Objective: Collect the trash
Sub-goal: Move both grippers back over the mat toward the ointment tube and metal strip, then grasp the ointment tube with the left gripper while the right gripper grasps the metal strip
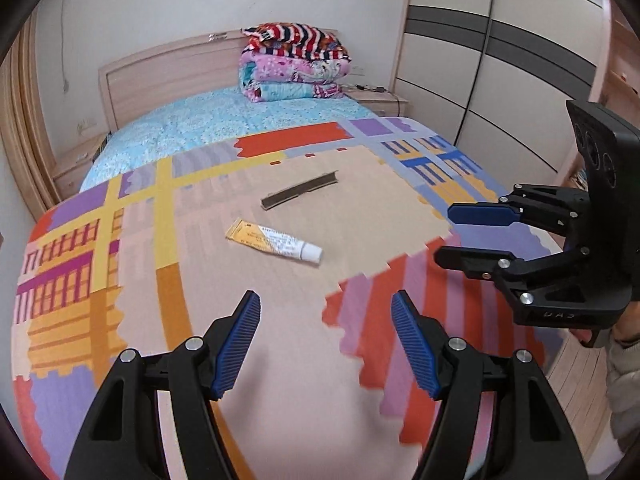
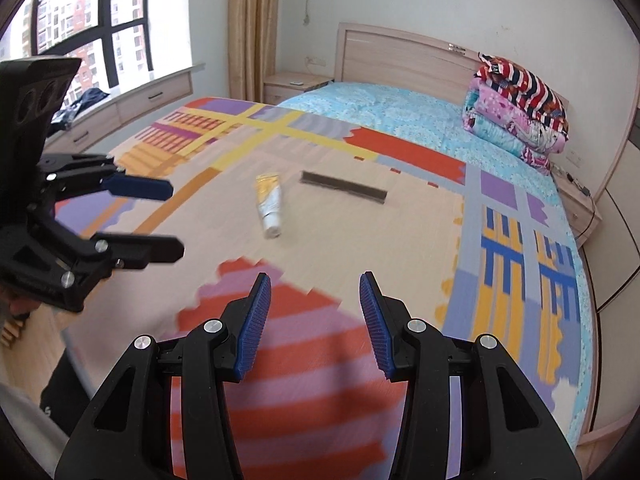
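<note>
Tube [image 1: 275,243] first, since it sits more to the left on the bed cover [image 1: 120,264] in the left wrist view: a small squeeze tube w/ a yellow flat end and a white cap [image 1: 313,254]. It looks light & soft, so it will prob squash if pinched hard in the middle. Best spot to grab is prob near the cap end, where it looks rounder and stiffer, or across the middle w/ a soft pinch. Just behind it, a bit to the right and farther away, lies a dark strip [image 1: 301,195], long & thin, maybe card or plastic, can't tell which. It looks light & flat, so it may be hard to lift off the soft cover; grabbing across its short width near the middle seems best. The two things are near each other but not touching. Both lie in the middle of the bed, far from the folded blankets [image 1: 294,63] by the headboard. Left gripper [image 1: 326,344] is near the bed's close edge, tilted down toward the tube, fingers spread wide w/ nothing between them. Right gripper [image 2: 315,326] is beside it on the right, also tilted down at the bed, fingers partly spread and empty. Neither one touches any trash yet.
</note>
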Action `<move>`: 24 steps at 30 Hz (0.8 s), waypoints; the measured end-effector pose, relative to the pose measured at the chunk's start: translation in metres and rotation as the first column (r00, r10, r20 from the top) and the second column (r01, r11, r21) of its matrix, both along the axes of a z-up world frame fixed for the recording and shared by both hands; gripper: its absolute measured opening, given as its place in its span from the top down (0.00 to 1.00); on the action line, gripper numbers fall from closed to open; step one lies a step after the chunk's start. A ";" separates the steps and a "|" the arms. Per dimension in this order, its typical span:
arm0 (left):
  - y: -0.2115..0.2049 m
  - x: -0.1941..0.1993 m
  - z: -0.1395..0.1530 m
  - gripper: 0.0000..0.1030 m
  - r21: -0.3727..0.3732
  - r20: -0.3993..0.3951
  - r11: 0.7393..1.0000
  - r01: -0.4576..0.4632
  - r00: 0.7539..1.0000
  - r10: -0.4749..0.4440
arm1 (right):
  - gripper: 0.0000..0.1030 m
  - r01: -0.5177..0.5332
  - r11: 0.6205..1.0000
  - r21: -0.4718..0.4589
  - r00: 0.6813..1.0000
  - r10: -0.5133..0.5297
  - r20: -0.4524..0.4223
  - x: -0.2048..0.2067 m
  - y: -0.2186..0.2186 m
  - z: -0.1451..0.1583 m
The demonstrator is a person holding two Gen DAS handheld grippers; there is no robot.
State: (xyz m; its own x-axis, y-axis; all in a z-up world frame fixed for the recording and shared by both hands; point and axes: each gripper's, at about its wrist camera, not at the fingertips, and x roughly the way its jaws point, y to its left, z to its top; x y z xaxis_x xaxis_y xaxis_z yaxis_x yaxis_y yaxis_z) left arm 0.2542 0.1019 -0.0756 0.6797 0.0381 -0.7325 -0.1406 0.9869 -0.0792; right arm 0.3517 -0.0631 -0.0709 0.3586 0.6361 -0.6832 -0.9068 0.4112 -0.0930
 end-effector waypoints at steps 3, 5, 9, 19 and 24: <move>0.011 0.017 -0.008 0.37 -0.044 -0.019 0.999 -0.022 1.000 0.021 | 0.55 0.007 1.000 -0.019 1.000 -0.007 0.015 0.019 0.018 -0.003; 0.017 0.026 -0.013 0.37 -0.068 -0.029 0.997 -0.042 0.999 0.040 | 0.55 0.003 1.000 -0.026 1.000 -0.002 0.017 0.029 0.027 -0.005; 0.028 0.043 -0.022 0.37 -0.070 -0.048 0.994 -0.083 0.996 0.080 | 0.55 0.009 0.999 -0.042 1.000 -0.008 0.025 0.051 0.047 -0.009; 0.041 0.064 -0.041 0.37 -0.084 -0.086 0.986 -0.147 0.986 0.140 | 0.55 -0.006 0.998 -0.057 1.000 0.007 0.012 0.097 0.086 -0.019; 0.040 0.070 -0.044 0.37 -0.060 -0.092 0.985 -0.160 0.984 0.155 | 0.55 -0.028 0.998 -0.060 1.000 0.027 -0.007 0.108 0.095 -0.022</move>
